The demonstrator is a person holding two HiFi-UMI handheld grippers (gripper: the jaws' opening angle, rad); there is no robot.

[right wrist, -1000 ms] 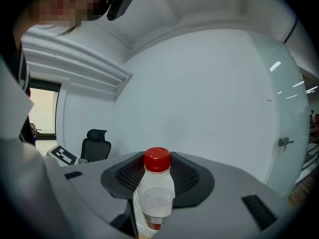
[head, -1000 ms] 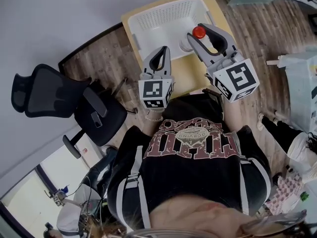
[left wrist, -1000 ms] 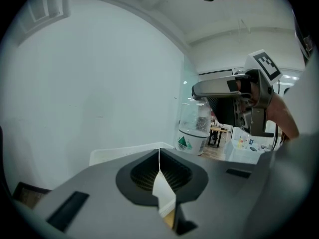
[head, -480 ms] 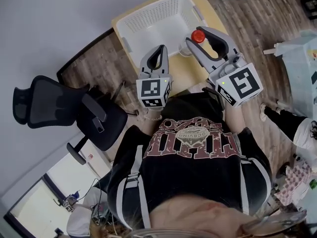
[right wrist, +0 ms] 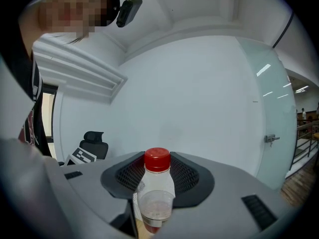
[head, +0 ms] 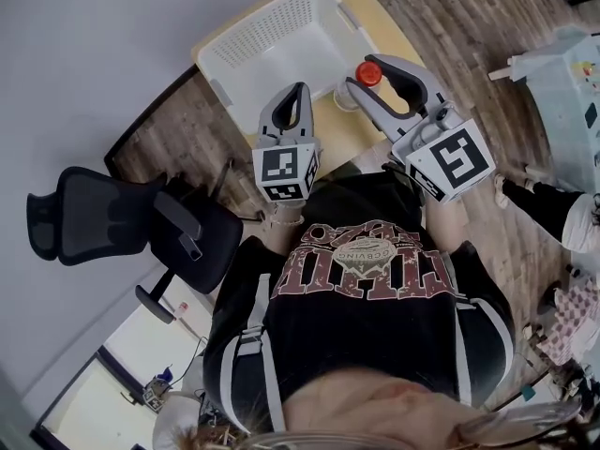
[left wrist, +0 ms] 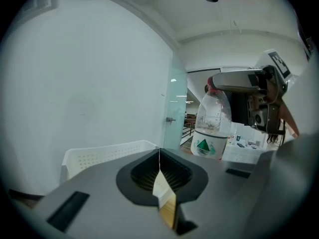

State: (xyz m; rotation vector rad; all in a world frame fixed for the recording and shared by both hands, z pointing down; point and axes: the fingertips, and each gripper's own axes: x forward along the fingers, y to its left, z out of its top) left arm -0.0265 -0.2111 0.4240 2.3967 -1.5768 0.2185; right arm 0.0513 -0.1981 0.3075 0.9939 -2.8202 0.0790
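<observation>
**Operator:** Where does the bottle sit against my two grippers?

**Spotter:** Your right gripper (right wrist: 157,183) is clamped on the bottle (right wrist: 157,198). The bottle lies lengthwise between the jaws, with its clear bottom toward the camera and its red cap (right wrist: 157,160) pointing out toward the tips. Your left gripper (left wrist: 159,152) has its jaws closed together with nothing between them.

**Operator:** Which way is the bottle from the left one?

**Spotter:** It is ahead and off to your right, and nothing stands between the two. From the left gripper view the bottle (left wrist: 211,126) stands nearly upright, cap on top. In the head view both grippers point the same way, the left gripper (head: 298,92) near the right gripper (head: 359,81) but apart from it.

**Operator:** What's around them?

**Spotter:** A white basket (head: 246,52) sits on the yellow table (head: 330,127), just beyond both tips. The cap (head: 367,73) shows over the basket's near right corner. A black office chair (head: 103,216) stands well off to your left, on the wooden floor (head: 183,125).
</observation>
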